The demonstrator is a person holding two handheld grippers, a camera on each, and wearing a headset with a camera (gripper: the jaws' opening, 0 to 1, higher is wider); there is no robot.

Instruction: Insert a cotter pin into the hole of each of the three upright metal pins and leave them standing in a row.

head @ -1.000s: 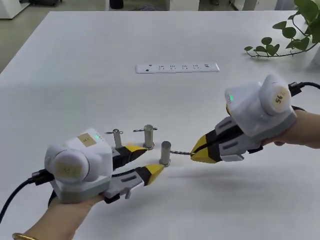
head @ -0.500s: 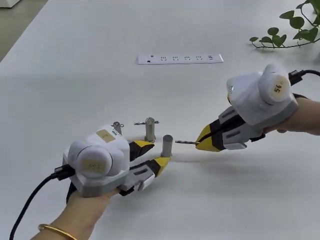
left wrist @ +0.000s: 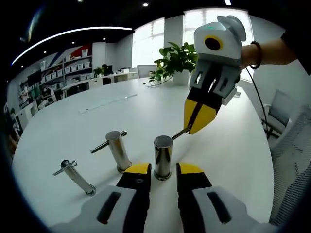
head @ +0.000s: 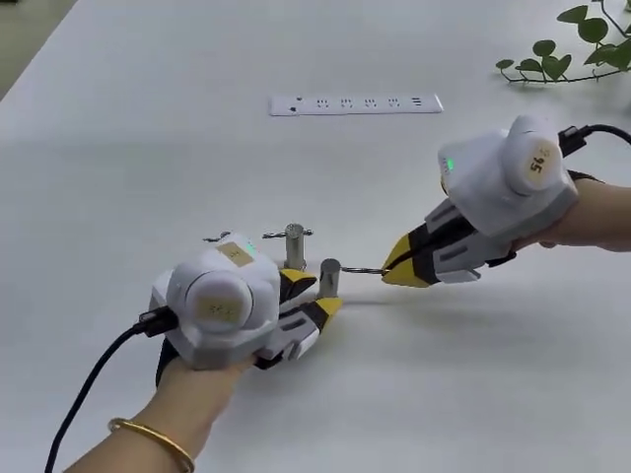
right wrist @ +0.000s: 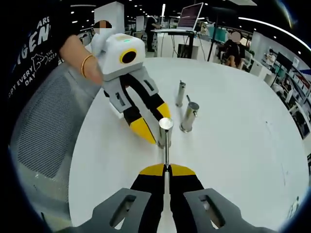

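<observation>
**While the left gripper (head: 314, 293) straddles the near metal pin (head: 329, 278), the right gripper (head: 394, 270) holds a cotter pin (head: 361, 270) up to it**

Since every place here is given off the near metal pin: it stands upright on the white table (head: 148, 148), at the right end of the row of three in the head view. In the left gripper view the left jaws are apart, with one yellow tip on each side of the pin's base. A slim gap shows on each side, and contact is not clear.

The right gripper sits to the right of the pin in the head view, jaws pinched together on one end of the cotter pin. The cotter pin lies about level and its free end meets the pin's upper shaft. Can't tell whether that end is inside the hole. In the right gripper view the cotter pin runs straight from the closed tips to the top of the pin.

The middle metal pin (head: 294, 251) stands upright just behind and left of the near pin, with a second cotter pin (left wrist: 100, 146) across its top. The far metal pin (left wrist: 77, 177) is further left again. The left gripper's body mostly hides it in the head view. In the left gripper view it carries a ringed cotter pin (left wrist: 65, 166) through its top.

A power strip (head: 355, 103) lies well beyond the near pin, and a plant (head: 544, 49) is far off to its back right.
</observation>
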